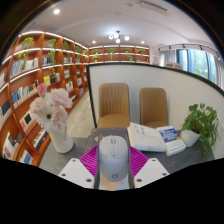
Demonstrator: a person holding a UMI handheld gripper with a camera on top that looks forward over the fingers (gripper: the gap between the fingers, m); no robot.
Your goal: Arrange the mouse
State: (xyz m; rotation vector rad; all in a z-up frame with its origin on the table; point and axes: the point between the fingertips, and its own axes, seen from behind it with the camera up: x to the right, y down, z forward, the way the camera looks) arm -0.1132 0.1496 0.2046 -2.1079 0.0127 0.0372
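White mouse (113, 158) between the fingers, long axis pointing forward, flanked by the magenta pads (91, 159). Fingers partly spread around it; impossible to tell whether both pads actually press on the shell or only stand alongside. Gripper (113, 170) low over the grey table (100, 136), mouse apparently at or just above the surface.

Just ahead and to the right of the fingers, an open white book (148, 137). Beyond that, further right, a potted green plant (203, 124). Ahead to the left, a vase of pale flowers (54, 108). Beyond the table, two tan chairs (114, 104) and a white partition (150, 78); bookshelves (30, 85) along the left wall.

Likely risks: smooth rounded shell slipping or twisting out of a light grip; a push forward and right nudging the book; a leftward swing clipping the vase and tipping it.
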